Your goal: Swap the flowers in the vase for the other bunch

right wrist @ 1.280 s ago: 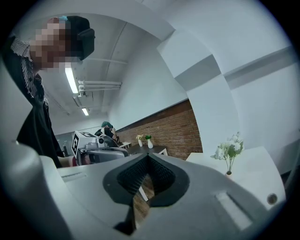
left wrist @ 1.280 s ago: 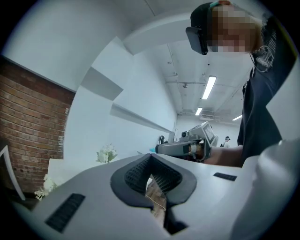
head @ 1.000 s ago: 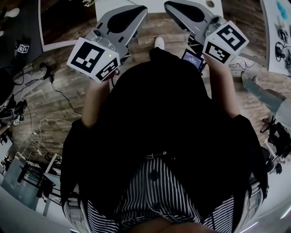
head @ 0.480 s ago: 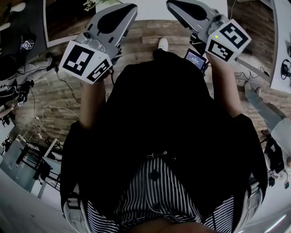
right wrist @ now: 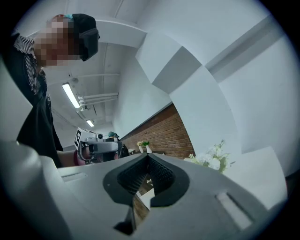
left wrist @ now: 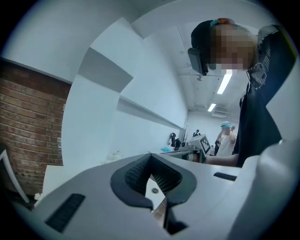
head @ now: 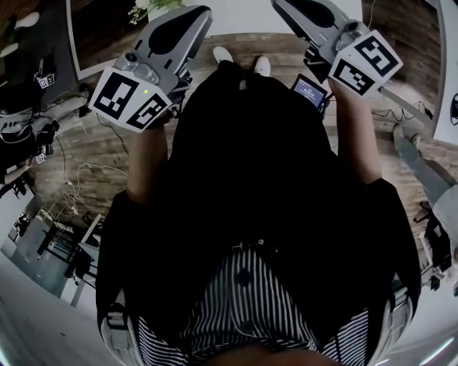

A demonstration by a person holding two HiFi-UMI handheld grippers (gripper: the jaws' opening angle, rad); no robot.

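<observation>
Just short of the desk (head: 243,8), I hold the left tool (left wrist: 150,157) and right tool (right wrist: 147,157) level, both pressed together and empty. White flowers (right wrist: 213,159) stand on the desk. This looks like the approach; next, one tool must spread around the stems.

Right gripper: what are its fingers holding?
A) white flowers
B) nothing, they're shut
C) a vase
B: in the right gripper view, the right gripper is closed tip to tip with nothing between, and the white flowers stand beyond it, untouched.
</observation>
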